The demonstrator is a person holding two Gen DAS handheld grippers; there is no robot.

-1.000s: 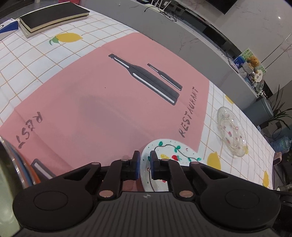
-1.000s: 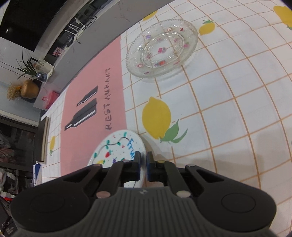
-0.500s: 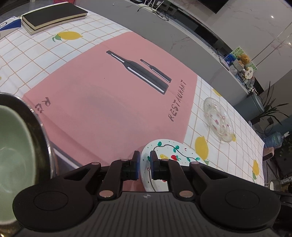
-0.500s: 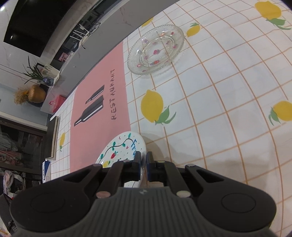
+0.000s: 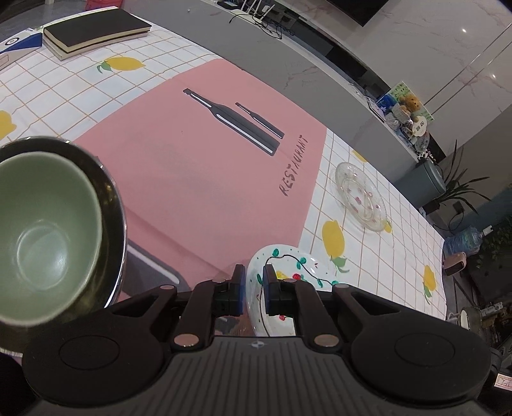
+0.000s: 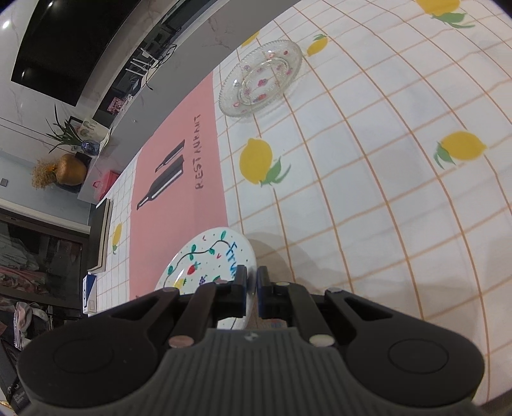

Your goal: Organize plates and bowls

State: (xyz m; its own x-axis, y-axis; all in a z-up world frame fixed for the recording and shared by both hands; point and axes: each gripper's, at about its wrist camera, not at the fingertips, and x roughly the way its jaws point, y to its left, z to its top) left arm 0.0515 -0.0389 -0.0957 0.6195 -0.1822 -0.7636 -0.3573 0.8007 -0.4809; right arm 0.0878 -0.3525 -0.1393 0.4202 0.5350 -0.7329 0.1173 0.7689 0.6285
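Sitting nested at the left: green bowl (image 5: 48,220) inside metal bowl (image 5: 110,204). Pinching the painted plate (image 5: 288,265) by opposite rims, seemingly raised off the tablecloth (image 6: 368,192): left gripper (image 5: 253,281), right gripper (image 6: 251,281). Lying toward the far right edge: glass plate (image 6: 260,78).

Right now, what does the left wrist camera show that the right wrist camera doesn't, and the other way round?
Only the left wrist view shows the green bowl nested in a metal bowl at the left edge, and the top of the black notebook at the far corner.

Only the right wrist view shows the round brown vase off the table, and the open lemon-print cloth to the right.

Both show the painted plate, gripped at its rim by the left gripper and the right gripper, the glass plate, and the pink placemat.
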